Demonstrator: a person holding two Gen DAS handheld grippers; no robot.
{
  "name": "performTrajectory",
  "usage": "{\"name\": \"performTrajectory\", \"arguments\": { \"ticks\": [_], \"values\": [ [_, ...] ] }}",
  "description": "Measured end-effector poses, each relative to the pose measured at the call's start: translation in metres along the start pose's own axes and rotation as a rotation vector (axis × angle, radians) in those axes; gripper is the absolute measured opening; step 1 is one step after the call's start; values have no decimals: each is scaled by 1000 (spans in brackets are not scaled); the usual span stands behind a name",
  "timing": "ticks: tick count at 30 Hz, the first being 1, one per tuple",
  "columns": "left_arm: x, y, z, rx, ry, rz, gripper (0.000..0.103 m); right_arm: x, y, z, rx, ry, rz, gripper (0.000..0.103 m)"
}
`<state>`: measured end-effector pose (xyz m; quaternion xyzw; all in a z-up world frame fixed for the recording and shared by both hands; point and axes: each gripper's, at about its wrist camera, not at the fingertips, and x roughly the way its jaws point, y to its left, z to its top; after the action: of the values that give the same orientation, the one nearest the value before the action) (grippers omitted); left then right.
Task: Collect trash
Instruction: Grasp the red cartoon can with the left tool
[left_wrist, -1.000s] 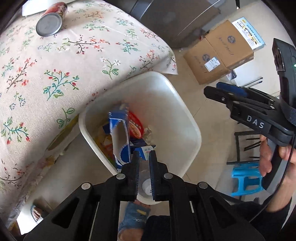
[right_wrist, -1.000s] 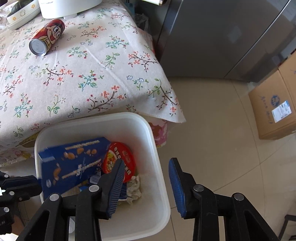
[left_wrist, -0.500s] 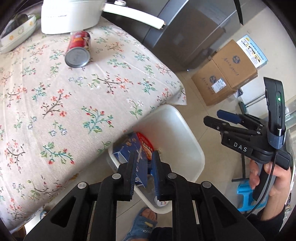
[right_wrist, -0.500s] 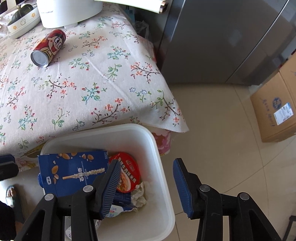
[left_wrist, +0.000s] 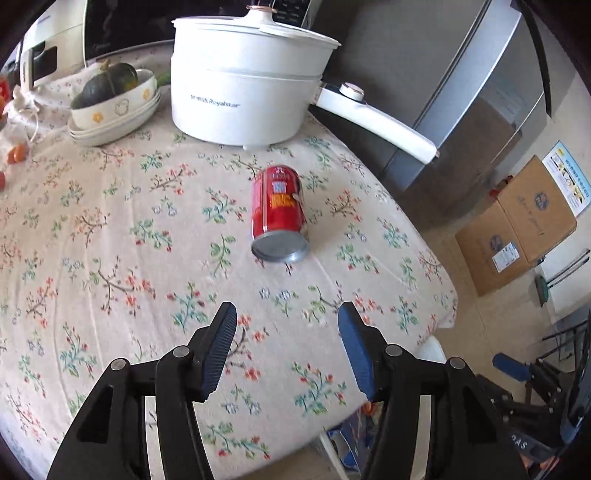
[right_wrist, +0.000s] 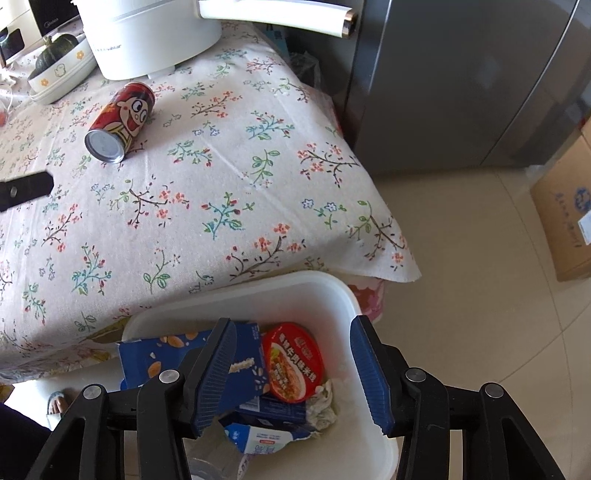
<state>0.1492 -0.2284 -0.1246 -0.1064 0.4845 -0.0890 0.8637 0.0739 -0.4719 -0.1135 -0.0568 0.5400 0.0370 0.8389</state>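
On the table: the red can (left_wrist: 279, 214) is lying on its side on the floral cloth, in front of the white pot (left_wrist: 247, 79), its flat silver end facing the left tongs.
Left tongs (left_wrist: 286, 341): standing wide open and empty, hovering above the table with the can straight ahead between the lines of the two fingers, near but apart.
Can's long axis: running almost along the left tongs' line of sight, tipped slightly; the fingers are sitting to either side of it, so I judge they could close across its round body with little turning.
Right tongs (right_wrist: 293, 363): also wide open and empty, hanging over the white bin (right_wrist: 343, 295) beside the table edge.
Bin contents: a blue box (right_wrist: 247, 373), a red-lidded cup (right_wrist: 293, 360) and crumpled paper are lying inside.
Nearer hand: the left; seen from the right tongs, the can (right_wrist: 120, 122) is lying well away across the table.
Likely step: reaching for the can.
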Motion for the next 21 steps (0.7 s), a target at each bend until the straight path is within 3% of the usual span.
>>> {"name": "performTrajectory", "arguments": {
  "ticks": [5, 7, 9, 14, 19, 21],
  "values": [
    [23, 1, 35, 51, -27, 97, 62, 7, 4, 6, 12, 0, 12, 61],
    [34, -2, 42, 59, -25, 108, 63, 9, 4, 11, 40, -14, 46, 74],
    [46, -6, 46, 67, -2, 114, 63, 9, 6, 17, 67, -38, 84, 80],
    [79, -15, 53, 97, 65, 150, 63, 10, 13, 37, 94, -86, 89, 81],
    [106, -5, 57, 62, 127, 176, 63, 20, 18, 55, 96, -96, 98, 82],
    [106, -5, 58, 78, 100, 195, 63, 25, 22, 63, 86, -94, 94, 82]
  ]
}}
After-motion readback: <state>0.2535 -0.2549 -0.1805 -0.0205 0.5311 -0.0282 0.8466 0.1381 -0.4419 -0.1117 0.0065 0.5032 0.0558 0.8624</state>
